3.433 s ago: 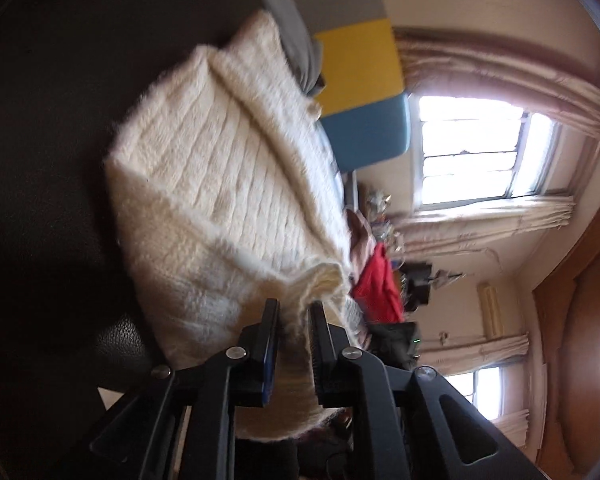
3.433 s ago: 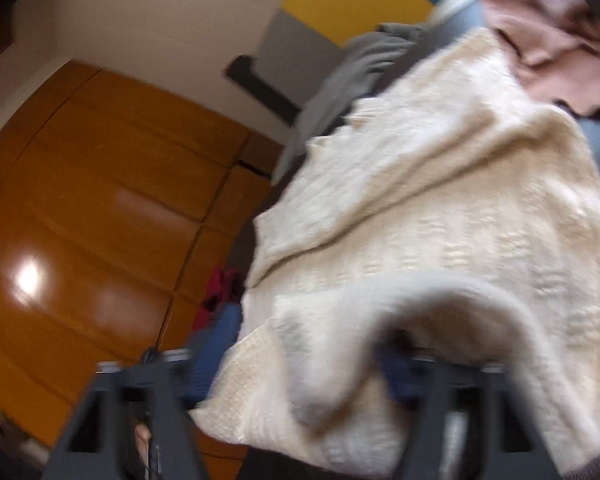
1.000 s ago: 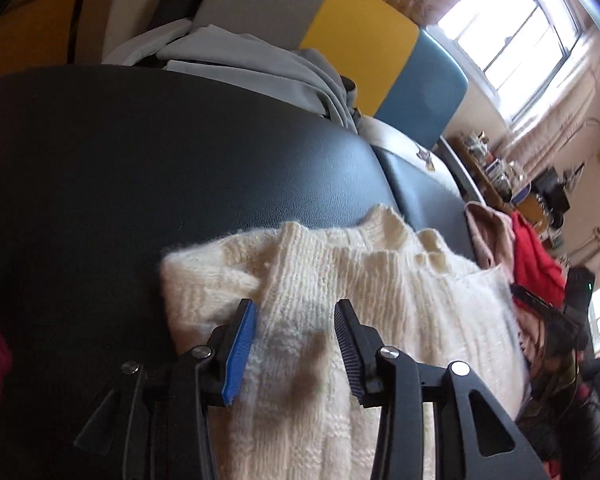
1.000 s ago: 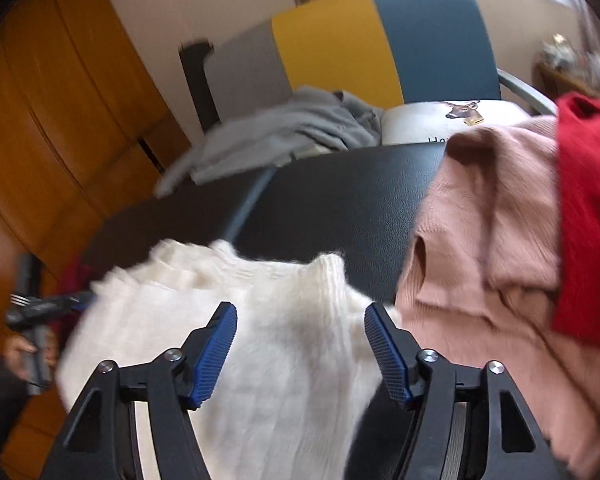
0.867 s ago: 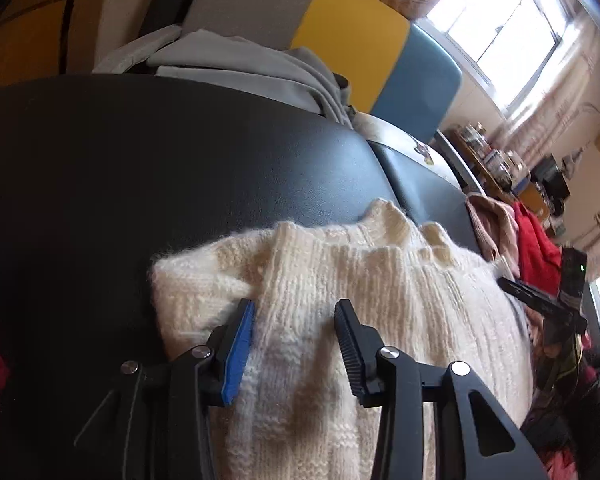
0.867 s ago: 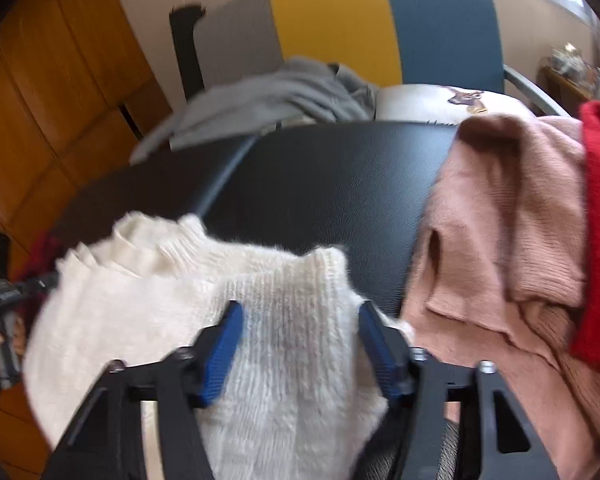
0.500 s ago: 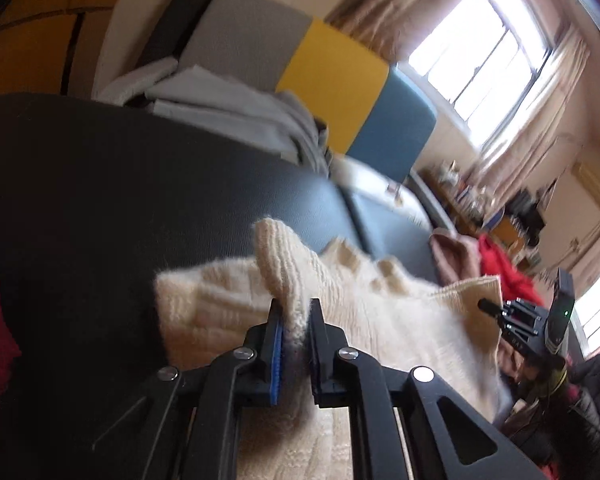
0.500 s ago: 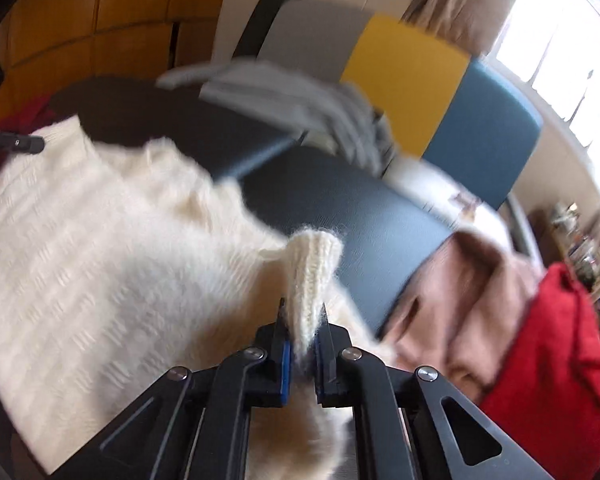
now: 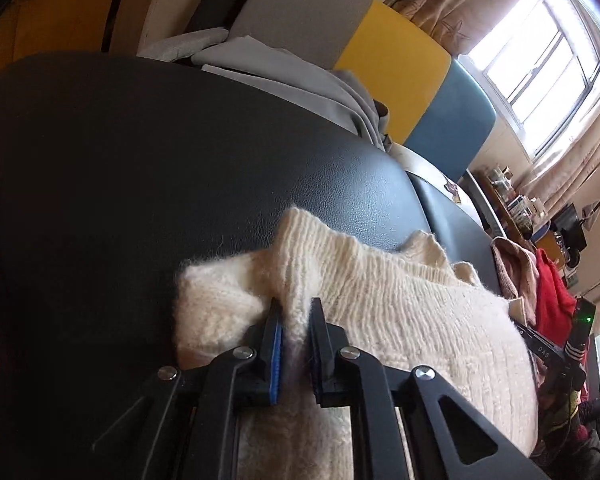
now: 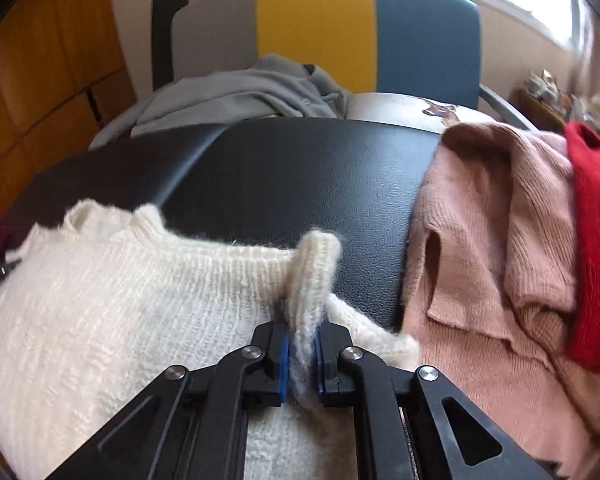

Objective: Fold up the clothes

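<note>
A big black padded seat [image 10: 300,168] fills the middle of both views. Behind it stands a chair [image 10: 324,36] with a gray, yellow and blue back, and gray clothes [image 10: 240,96] are heaped in front of that chair.

The fluffy cream sweater [image 10: 112,304] lies on the near part of the black seat, bunched up. Only the right wrist view shows the pink sweater [image 10: 496,240] well, lying just beside the cream one, with a red garment [image 10: 596,232] partly on top of it. Only the left wrist view shows the bright window [image 9: 540,52] and curtains [image 9: 456,4].

The left gripper [image 9: 295,320] is pinched tight on a raised fold of the cream sweater near its left edge. The right gripper [image 10: 302,336] is squeezed on a ribbed end of the same sweater that sticks up between its fingers. In the left view the right gripper shows as a small dark tool at the far right.
</note>
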Available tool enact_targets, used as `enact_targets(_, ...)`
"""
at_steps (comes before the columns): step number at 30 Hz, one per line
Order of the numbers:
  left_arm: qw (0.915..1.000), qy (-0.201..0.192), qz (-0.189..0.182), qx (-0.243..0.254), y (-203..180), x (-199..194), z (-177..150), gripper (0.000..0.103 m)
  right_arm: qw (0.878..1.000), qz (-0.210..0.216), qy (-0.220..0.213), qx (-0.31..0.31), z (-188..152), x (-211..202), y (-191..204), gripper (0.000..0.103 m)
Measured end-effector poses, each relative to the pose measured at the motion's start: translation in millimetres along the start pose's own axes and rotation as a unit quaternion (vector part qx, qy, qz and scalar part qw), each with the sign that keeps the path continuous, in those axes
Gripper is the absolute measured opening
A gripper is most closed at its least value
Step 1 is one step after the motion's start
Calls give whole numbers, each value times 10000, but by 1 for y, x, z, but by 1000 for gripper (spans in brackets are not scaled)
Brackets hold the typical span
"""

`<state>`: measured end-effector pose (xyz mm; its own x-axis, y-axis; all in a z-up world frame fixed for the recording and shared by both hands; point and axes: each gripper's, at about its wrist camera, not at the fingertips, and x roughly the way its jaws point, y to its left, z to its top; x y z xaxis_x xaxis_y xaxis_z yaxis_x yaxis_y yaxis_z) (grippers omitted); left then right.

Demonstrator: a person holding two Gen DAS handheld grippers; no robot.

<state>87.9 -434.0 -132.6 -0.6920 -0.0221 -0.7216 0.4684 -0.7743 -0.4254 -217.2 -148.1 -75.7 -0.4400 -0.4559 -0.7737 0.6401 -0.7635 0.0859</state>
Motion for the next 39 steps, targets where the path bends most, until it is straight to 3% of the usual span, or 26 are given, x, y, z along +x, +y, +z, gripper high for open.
enact_targets(5, 9992, -1, 369, 164, -11, -11, 1, 17, 9987, 376, 6, 358, -2, -3, -15, 18)
enact_targets(7, 9977, -201, 609, 203, -17, -29, 1, 18, 9977, 475, -32, 475, -2, -20, -20, 39)
enact_targets(9, 9938, -569, 877, 374, -28, -56, 1, 18, 9935, 850, -463, 593, -10, -58, -31, 48)
enact_targets(10, 9929, -654, 880, 453, -34, -65, 0, 18, 9893, 1124, -645, 671, -18, -76, -39, 62)
enact_targets(12, 9943, -707, 482, 634, -56, -78, -6, 19, 9763, 1816, -806, 861, -42, -108, -57, 82)
enact_targets(16, 9904, -401, -169, 1310, -115, -63, -30, 20, 9485, 2978, -235, 1050, -106, -132, -75, 83)
enact_targets(19, 9792, 87, -608, 1931, -175, -33, -57, 20, 9371, 3371, 123, 900, -145, -137, -66, 83)
enact_targets(22, 9657, 443, -871, 2404, -223, -15, -86, 20, 9338, 3492, 183, 761, -163, -135, -57, 83)
enact_targets(27, 9443, 801, -1202, 2957, -265, 0, -110, 20, 9223, 3780, 69, 800, -161, -123, -59, 83)
enact_targets(32, 9284, 1092, -1368, 3279, -266, 8, -124, 20, 9141, 4014, 272, 514, -139, -100, -53, 83)
enact_targets(34, 9258, 1185, -1404, 3303, -262, 15, -128, 20, 8982, 4342, 628, 284, -130, -90, -42, 83)
enact_targets(38, 9268, 1460, -1516, 3109, -251, 20, -129, 21, 8303, 5281, 1742, -381, -118, -88, -16, 87)
enact_targets(39, 9271, 1507, -1514, 3078, -250, 20, -130, 21, 8232, 5266, 2040, -584, -121, -88, -9, 88)
